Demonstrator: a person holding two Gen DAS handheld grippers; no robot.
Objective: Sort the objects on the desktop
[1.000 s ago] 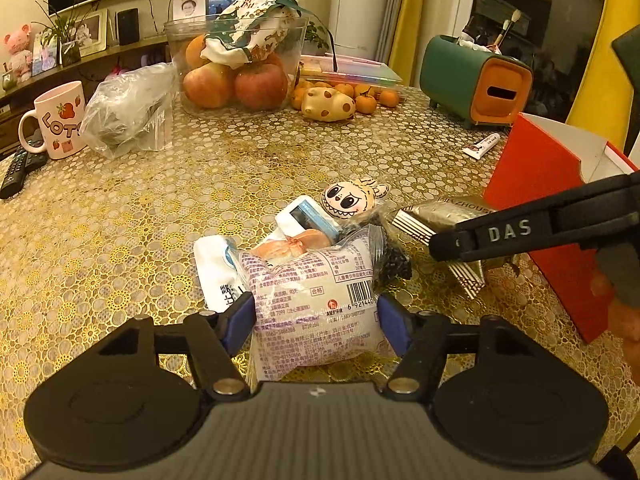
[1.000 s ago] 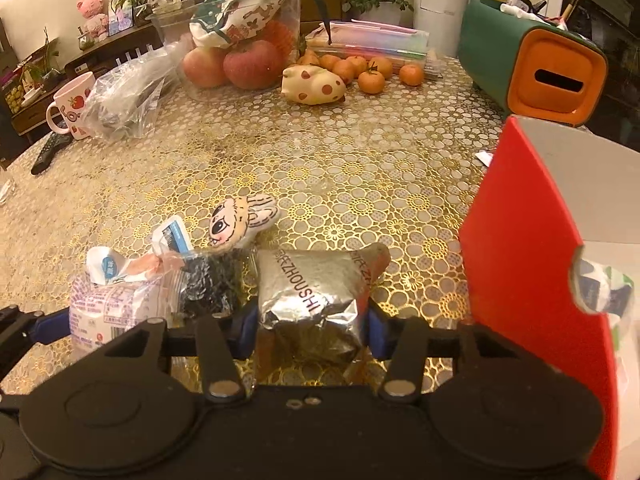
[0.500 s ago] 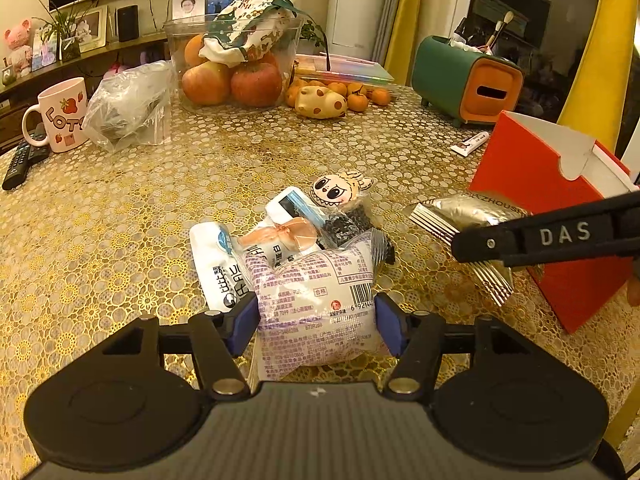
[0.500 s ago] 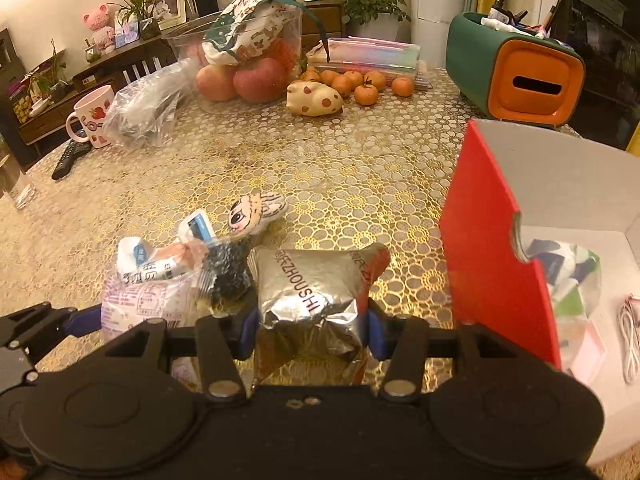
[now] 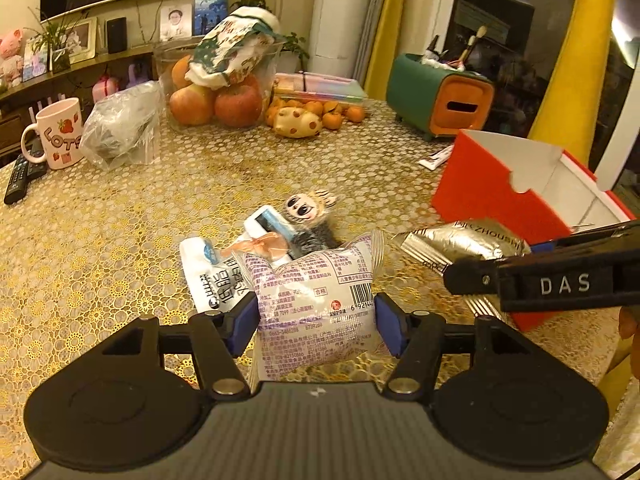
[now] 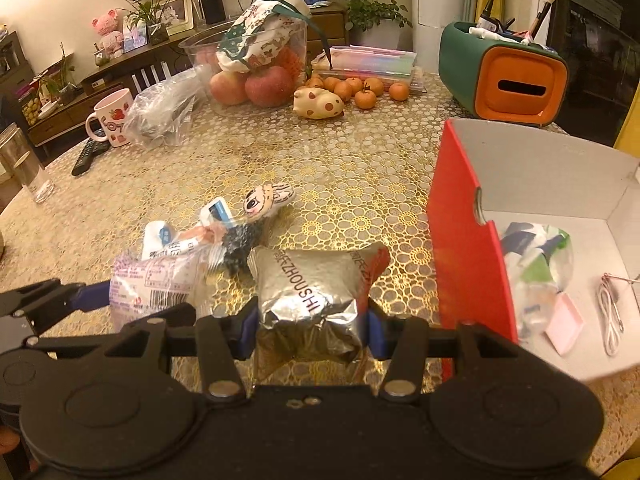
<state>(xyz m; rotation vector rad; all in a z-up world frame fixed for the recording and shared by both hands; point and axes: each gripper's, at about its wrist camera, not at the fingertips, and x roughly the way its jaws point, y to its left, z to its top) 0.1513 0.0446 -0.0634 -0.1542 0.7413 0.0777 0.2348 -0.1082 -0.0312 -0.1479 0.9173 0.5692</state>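
Note:
My left gripper (image 5: 316, 322) is shut on a white and purple snack packet (image 5: 316, 292), lifted a little above the gold-patterned table (image 5: 120, 216). My right gripper (image 6: 307, 326) is shut on a silver foil packet (image 6: 308, 284), also off the table, just left of the red box (image 6: 464, 236). The box is open, with a clear bag (image 6: 536, 264), a pink card and a white cable inside. Behind the packets lie a white pouch (image 5: 204, 272), a small blue and white packet (image 5: 268, 224), a dark bundle and a cartoon-face toy (image 5: 306, 206).
At the back stand a fruit container (image 5: 216, 88), small oranges (image 5: 332, 114), a spotted pig figure (image 5: 298, 122), a green and orange tissue box (image 5: 444, 98), a plastic bag (image 5: 120, 126), a pink mug (image 5: 58, 134) and a remote (image 5: 20, 178). A tube (image 5: 436, 158) lies near the red box.
Both grippers have risen with their packets and drawn back from the pile. The right one has moved toward the red box, whose inside now shows.

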